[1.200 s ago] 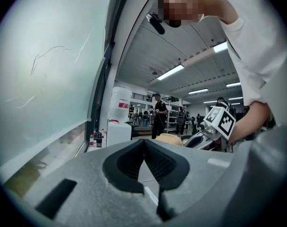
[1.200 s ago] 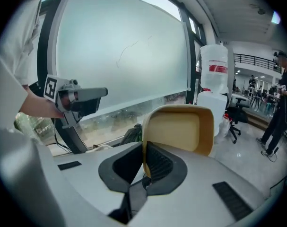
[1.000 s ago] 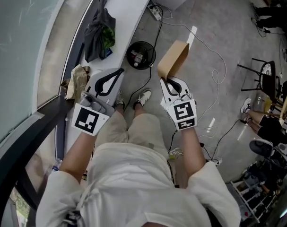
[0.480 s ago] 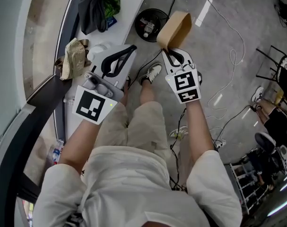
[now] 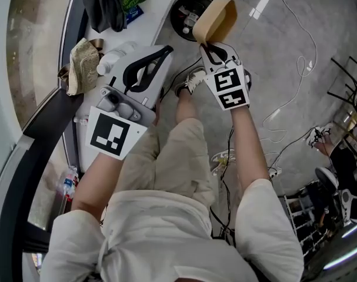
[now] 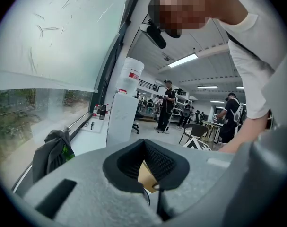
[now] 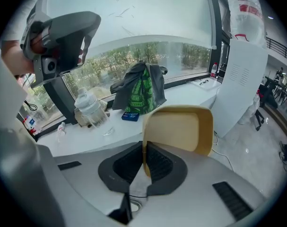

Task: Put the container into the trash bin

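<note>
**Container pinched in the right claw, above the bin**

The right claw (image 5: 209,43) is clamped on one wall of the tan container (image 5: 218,16), with the thin wall sandwiched between its black pads. The container is a rounded, open tub. It is held clear of the floor (image 5: 278,63), out in front of the person's shoes (image 5: 190,82). In the head view it overlaps the right side of the round black trash bin (image 5: 174,7), which stands on the floor just off the near edge of the white bench (image 5: 160,2). How high the container hangs over the bin cannot be told, but it is not resting in it.

The left claw (image 5: 162,54) is closed, its pads meeting at the tips with nothing between them. It is held over the near edge of the bench, well to the left of the container.

Along the bench lie a dark jacket (image 5: 104,2), a small blue box (image 5: 133,14), a clear water bottle (image 5: 110,63) and a crumpled tan cloth (image 5: 78,57) towards the window edge.
</note>
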Demonstrator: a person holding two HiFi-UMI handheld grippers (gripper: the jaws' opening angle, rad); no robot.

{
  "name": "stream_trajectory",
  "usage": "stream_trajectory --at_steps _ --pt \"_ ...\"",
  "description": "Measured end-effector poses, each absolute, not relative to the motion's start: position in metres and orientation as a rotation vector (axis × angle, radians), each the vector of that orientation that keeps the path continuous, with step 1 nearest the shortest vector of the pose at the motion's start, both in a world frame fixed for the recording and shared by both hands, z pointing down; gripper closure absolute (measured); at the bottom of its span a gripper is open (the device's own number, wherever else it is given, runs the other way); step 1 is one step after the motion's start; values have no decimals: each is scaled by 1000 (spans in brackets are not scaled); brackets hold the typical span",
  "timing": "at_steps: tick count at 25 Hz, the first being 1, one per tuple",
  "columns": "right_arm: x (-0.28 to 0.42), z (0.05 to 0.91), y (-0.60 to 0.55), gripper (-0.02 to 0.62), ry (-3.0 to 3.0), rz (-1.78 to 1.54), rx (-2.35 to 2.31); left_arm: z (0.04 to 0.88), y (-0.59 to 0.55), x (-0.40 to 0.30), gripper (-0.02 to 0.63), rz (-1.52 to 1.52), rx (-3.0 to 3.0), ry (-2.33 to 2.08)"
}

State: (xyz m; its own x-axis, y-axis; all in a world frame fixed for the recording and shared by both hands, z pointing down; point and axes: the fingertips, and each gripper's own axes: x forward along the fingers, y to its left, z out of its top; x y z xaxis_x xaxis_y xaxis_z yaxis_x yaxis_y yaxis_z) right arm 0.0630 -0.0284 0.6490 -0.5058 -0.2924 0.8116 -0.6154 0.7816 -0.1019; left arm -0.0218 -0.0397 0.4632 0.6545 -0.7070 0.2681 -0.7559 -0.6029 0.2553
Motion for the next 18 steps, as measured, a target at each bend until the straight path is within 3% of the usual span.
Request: stream_trajectory --at_steps 18 --pt "78 809 -40 577 -2013 435 384 574 -76 12 591 234 2481 -1212"
